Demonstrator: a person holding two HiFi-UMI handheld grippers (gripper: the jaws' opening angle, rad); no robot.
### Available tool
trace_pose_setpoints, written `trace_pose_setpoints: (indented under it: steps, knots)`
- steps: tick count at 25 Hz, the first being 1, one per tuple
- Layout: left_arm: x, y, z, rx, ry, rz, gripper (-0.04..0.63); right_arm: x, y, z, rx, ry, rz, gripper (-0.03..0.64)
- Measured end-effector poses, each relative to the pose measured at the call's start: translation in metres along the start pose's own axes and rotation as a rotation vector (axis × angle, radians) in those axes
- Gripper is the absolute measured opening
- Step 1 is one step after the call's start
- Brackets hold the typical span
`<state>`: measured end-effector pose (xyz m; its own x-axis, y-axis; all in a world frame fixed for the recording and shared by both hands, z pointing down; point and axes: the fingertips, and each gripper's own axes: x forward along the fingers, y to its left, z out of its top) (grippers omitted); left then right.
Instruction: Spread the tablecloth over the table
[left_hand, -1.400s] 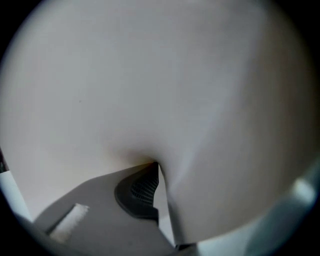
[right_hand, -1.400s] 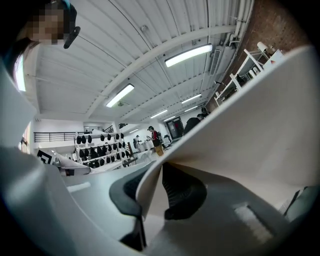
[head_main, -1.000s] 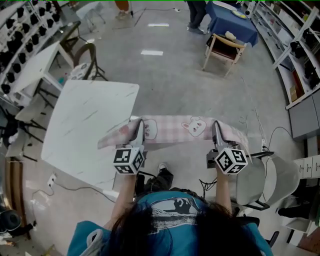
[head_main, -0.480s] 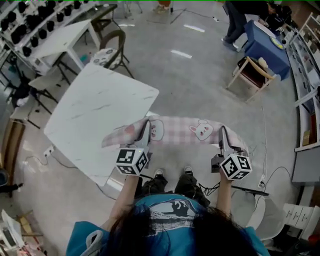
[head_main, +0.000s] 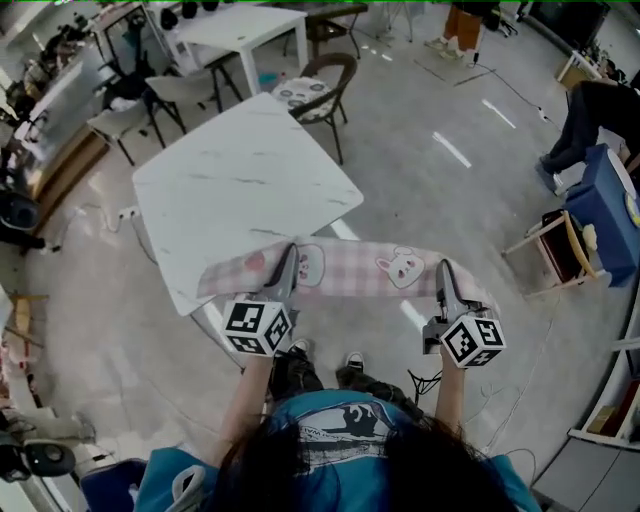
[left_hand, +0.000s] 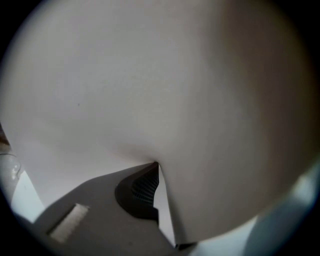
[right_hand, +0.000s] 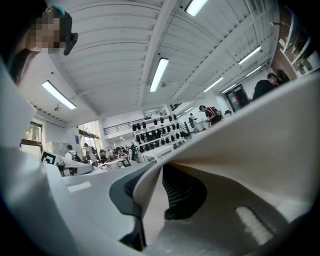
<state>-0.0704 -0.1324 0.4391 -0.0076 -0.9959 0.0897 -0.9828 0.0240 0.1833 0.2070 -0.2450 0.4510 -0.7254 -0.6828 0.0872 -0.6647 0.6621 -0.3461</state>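
Status: carry/approach step, spread not started.

- Left gripper (head_main: 287, 258): jaws nipped on the tablecloth (head_main: 350, 272) edge, fabric fills nearly the whole left gripper view.
- Right gripper (head_main: 443, 272): same, ribbed pads clamped on a fold of the cloth, rest of it runs off to the right.
- Cloth is up in the air, pulled fairly taut between my two grippers and showing as a narrow pink check band. I can't tell if the rest hangs below or is still folded.
- Table (head_main: 240, 190) is bare, ahead and to my left, and sits corner-on to me. Only the cloth's left end overlaps its near edge. The right end is out over the floor.

Next, I reckon: square up to one table side, bring both grippers over the near edge and throw the free cloth forward across the top. Keep both pinches until it's lying flat. Risk is a skewed lay.
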Motion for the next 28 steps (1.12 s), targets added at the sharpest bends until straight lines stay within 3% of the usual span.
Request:
trace_pose_setpoints:
  steps: [6,13,20,24,28]
  knots:
    - [-0.028,-0.003,0.021,-0.009,-0.089,0.185,0.064,0.037,0.008,0.022,-0.012,0.049,0.217,0.040]
    - [-0.062,0.013,0.069,0.041,-0.185,0.309,0.063,0.077,0.057,0.060,-0.040,0.053,0.469,0.041]
    - [-0.080,0.059,0.138,0.136,-0.267,0.402,0.061,0.138,0.130,0.105,-0.090,0.004,0.659,0.043]
    - [-0.080,0.085,0.157,0.105,-0.320,0.421,0.051,0.175,0.154,0.112,-0.120,-0.009,0.716,0.043]
    - [-0.081,0.129,0.180,0.147,-0.349,0.443,0.052,0.218,0.194,0.117,-0.123,-0.020,0.773,0.043]
